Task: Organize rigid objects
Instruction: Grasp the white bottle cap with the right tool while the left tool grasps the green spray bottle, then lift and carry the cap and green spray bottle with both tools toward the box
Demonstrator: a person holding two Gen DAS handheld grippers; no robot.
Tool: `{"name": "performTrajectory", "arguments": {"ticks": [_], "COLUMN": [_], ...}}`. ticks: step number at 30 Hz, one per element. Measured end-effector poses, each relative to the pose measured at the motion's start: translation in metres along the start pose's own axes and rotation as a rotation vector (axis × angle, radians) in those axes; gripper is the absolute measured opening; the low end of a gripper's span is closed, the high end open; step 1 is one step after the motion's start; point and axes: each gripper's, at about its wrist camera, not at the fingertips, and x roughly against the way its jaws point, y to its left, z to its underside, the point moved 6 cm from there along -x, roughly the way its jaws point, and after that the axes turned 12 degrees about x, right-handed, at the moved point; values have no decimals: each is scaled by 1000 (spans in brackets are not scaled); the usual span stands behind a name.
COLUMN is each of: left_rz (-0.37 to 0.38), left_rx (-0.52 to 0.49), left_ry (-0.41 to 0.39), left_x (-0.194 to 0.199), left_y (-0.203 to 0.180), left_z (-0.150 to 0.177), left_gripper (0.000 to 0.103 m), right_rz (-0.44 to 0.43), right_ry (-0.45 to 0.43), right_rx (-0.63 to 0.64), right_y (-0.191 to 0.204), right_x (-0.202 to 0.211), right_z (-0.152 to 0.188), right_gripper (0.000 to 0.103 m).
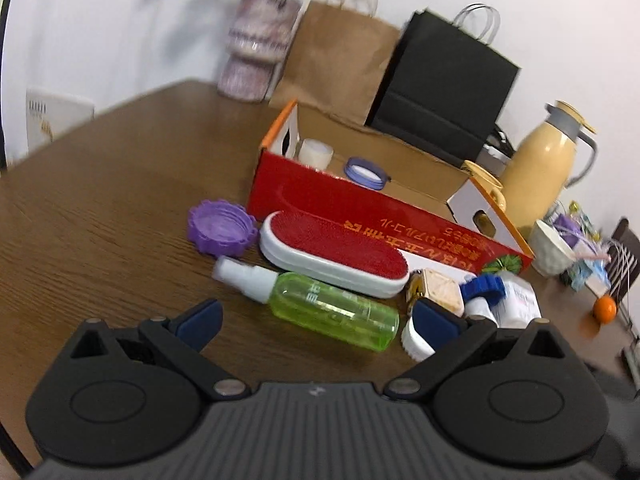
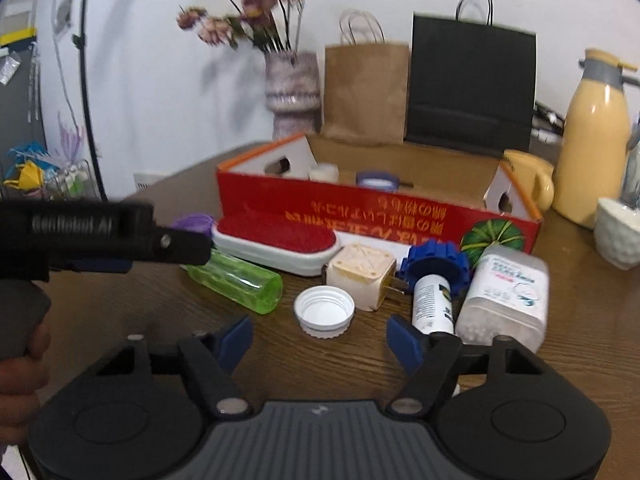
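Observation:
A red cardboard box stands open on the wooden table with a white jar and a purple-rimmed lid inside. In front lie a red-and-white lint brush, a green spray bottle, a purple cap, a beige plug adapter, a white cap, a blue cap, a small white bottle and a clear container of white pellets. My left gripper is open just before the green bottle. My right gripper is open just before the white cap.
A brown paper bag, a black bag and a flower vase stand behind the box. A yellow thermos, yellow mug, white bowl and an orange are at the right.

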Motion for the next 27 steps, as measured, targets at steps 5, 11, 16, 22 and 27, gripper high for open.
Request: {"name": "performTrajectory", "arguments": {"ticks": [5,11,16,22,27], "left_rz": [-33,-97,-48,-31,-34], "left_rx": [65,47,27,-25,-113], "left_ry": [53,12,18,48,56], "left_x": [-32,-43,-32,-13,13], "left_y": [-6,-8,-4,6,10], "left_z": [-3,-1,5,9,23], "left_gripper": [103,83,66,50,35], "right_rz": [4,-15,-18,-25,-31], "right_ry": [31,46,31,28,30], "right_rx": [-3,-38,-37,-33,-36], "right_y": [-4,-10,-11,-10,-4], "right_x": [-23,-37,-36,-27,-10], "right_z": [-5,-3,-1,5,14], "right_gripper": [66,42,40,40,40]}}
